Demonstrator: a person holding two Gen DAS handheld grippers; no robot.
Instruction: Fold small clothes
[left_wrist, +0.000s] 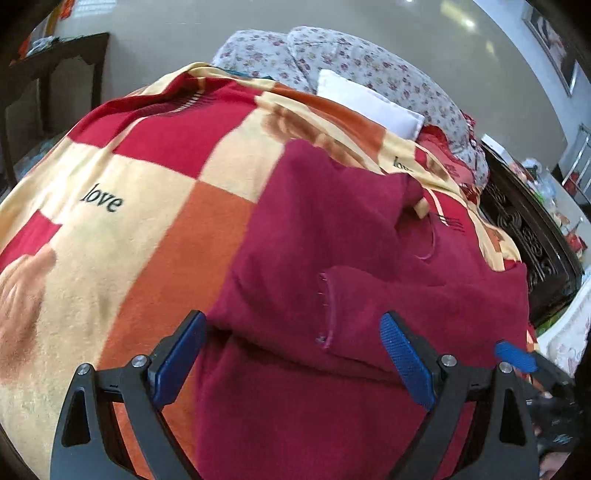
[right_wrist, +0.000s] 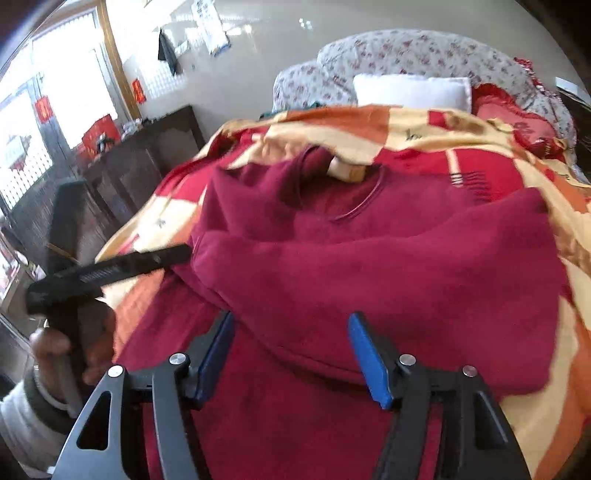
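A dark red sweater (left_wrist: 325, 229) lies on a checked blanket (left_wrist: 147, 177) on a bed, its neckline toward the pillows and one sleeve folded across the body (left_wrist: 424, 306). My left gripper (left_wrist: 295, 332) is open just above the sweater's lower part, with nothing between the blue pads. My right gripper (right_wrist: 291, 332) is open over the sweater (right_wrist: 369, 258) near its lower hem, also empty. The left gripper's black body (right_wrist: 110, 269) and the hand holding it show at the left of the right wrist view. One blue pad of the right gripper (left_wrist: 515, 352) shows at the right of the left wrist view.
A white pillow (left_wrist: 369, 103) and flowered bedding (left_wrist: 332, 55) lie at the head of the bed. A dark carved wooden bed frame (left_wrist: 528, 236) runs along the right. A dark cabinet (right_wrist: 147, 155) stands by the window on the left.
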